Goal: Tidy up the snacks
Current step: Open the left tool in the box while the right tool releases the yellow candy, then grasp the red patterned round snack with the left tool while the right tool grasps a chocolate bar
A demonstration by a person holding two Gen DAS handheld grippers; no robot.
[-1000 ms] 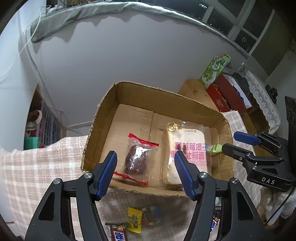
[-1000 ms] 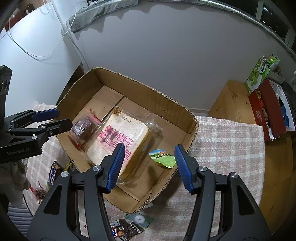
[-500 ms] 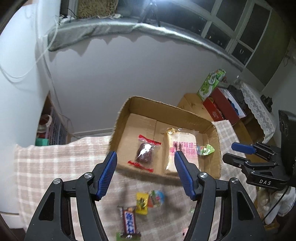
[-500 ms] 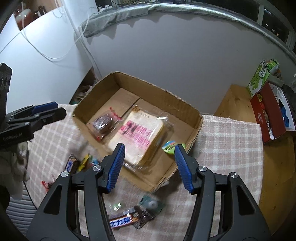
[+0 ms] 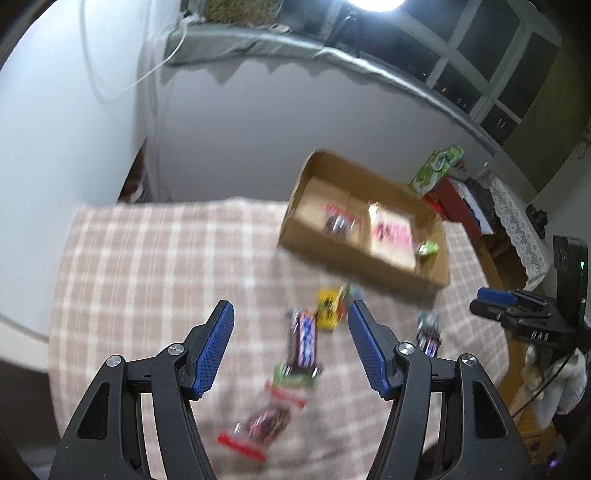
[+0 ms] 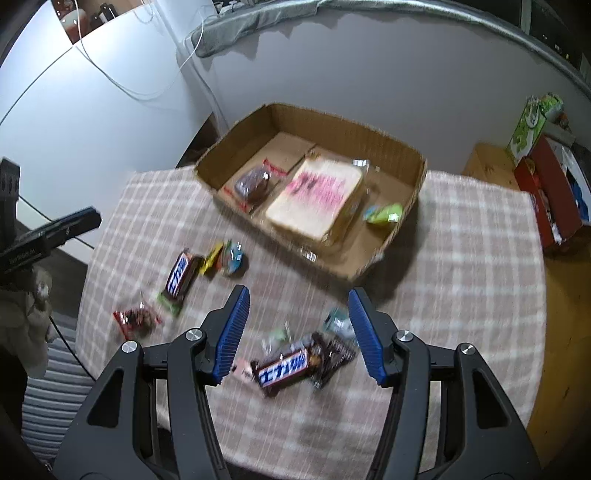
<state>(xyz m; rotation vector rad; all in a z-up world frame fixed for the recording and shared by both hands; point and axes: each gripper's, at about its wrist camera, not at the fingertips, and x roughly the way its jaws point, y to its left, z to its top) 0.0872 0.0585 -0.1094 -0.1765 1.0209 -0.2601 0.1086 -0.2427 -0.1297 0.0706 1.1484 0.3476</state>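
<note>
A shallow cardboard box [image 6: 380, 147] [image 5: 369, 266] on the checked tablecloth holds a bagged bread slice [image 6: 317, 199], a dark snack in a red-edged wrapper [image 6: 253, 184] and a small green packet [image 6: 384, 214]. Loose snacks lie in front of the box. My left gripper [image 5: 288, 314] hovers open above a brown chocolate bar [image 5: 304, 339], with a yellow candy [image 5: 327, 308] just beyond and a red-edged packet [image 5: 264, 424] nearer. My right gripper [image 6: 297, 306] hovers open above another chocolate bar [image 6: 286, 367] and dark wrappers [image 6: 334, 356]. Nothing is between either pair of fingers.
A checked tablecloth [image 6: 461, 258] covers the table, whose left edge drops off near a white wall [image 5: 55, 129]. A wooden stand [image 6: 487, 166] to the right carries a red box [image 6: 550, 199] and a green carton [image 6: 528, 125]. A grey cloth [image 6: 236, 29] lies along the sill.
Both grippers have pulled back from the box and risen a little, so the loose snacks on the cloth now lie under them. Their jaws stand as wide as before.
</note>
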